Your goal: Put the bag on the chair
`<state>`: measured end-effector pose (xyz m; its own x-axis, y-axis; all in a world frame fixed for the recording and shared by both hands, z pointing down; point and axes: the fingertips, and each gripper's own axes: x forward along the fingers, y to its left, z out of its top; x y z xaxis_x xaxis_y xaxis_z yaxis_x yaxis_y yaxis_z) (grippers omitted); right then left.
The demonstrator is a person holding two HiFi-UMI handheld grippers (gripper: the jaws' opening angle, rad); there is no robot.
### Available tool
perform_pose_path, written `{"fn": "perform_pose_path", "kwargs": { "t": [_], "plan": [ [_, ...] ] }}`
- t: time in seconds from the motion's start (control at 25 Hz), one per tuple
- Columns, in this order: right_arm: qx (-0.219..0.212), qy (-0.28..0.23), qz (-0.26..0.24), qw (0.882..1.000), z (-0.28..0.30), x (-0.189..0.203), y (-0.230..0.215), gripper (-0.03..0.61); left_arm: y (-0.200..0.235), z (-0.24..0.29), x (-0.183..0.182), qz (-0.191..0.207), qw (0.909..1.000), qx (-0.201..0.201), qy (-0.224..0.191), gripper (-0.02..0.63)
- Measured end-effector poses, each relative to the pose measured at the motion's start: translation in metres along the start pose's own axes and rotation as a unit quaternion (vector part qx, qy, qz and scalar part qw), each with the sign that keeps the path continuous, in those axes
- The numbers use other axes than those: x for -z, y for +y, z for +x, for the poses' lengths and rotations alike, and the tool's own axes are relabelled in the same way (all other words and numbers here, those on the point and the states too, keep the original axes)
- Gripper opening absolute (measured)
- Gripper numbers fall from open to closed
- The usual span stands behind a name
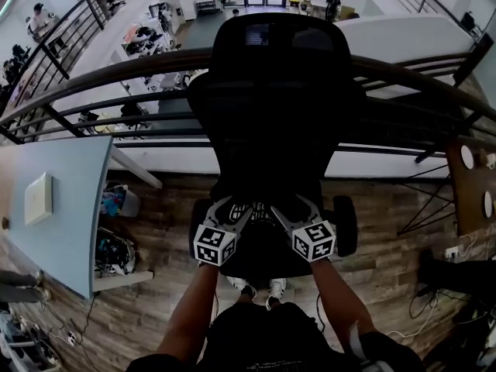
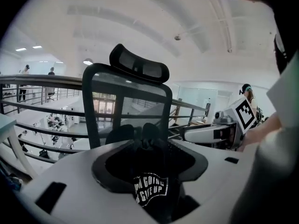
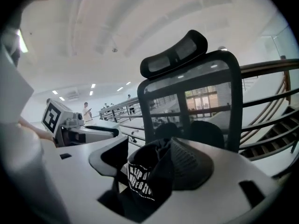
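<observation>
A black office chair (image 1: 271,91) stands right in front of me, its backrest toward the railing. Both grippers hover side by side over its seat. The black bag (image 2: 150,190) with white lettering lies bunched between the jaws of my left gripper (image 2: 149,171), which stand wide apart and do not press on the cloth. My right gripper (image 3: 154,171) has the same bag (image 3: 145,178) pinched, its fabric standing up between the jaws. In the head view the left gripper (image 1: 239,210) and right gripper (image 1: 285,208) point inward at each other; the bag blends with the dark seat there.
A curved metal railing (image 1: 116,72) runs behind the chair, with a lower floor beyond it. A light blue desk (image 1: 54,208) stands at the left and a wooden table (image 1: 469,192) at the right. Cables lie on the wood floor (image 1: 387,239).
</observation>
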<state>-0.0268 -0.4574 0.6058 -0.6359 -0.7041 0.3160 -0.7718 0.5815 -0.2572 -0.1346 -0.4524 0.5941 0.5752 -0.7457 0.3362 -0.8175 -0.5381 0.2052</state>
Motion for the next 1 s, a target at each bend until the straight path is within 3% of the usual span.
{"fn": "perform_pose_path", "kwargs": {
  "t": [0.2,0.28,0.44,0.6,1.0],
  "plan": [
    [-0.017,-0.027,-0.036,0.999,-0.006,-0.046,0.018,0.278,-0.005,-0.018,-0.026,0.005,0.9997,-0.012,-0.019,0.169],
    [-0.025,-0.033,-0.052,0.998,-0.009,-0.06,0.021,0.267,-0.007,-0.023,-0.036,0.008,0.9994,-0.018,-0.029,0.109],
    [-0.03,-0.047,-0.083,0.995,-0.016,-0.081,0.03,0.145,-0.013,-0.035,-0.052,0.018,0.9988,-0.017,-0.042,0.02],
    [-0.015,-0.064,-0.126,0.99,-0.025,-0.101,0.038,0.04,-0.025,-0.04,-0.072,0.028,0.9977,0.009,-0.061,0.012],
    [-0.021,-0.119,-0.164,0.979,-0.061,-0.155,0.063,0.018,-0.06,-0.051,-0.124,0.058,0.9925,0.042,-0.099,0.012]
  ]
}}
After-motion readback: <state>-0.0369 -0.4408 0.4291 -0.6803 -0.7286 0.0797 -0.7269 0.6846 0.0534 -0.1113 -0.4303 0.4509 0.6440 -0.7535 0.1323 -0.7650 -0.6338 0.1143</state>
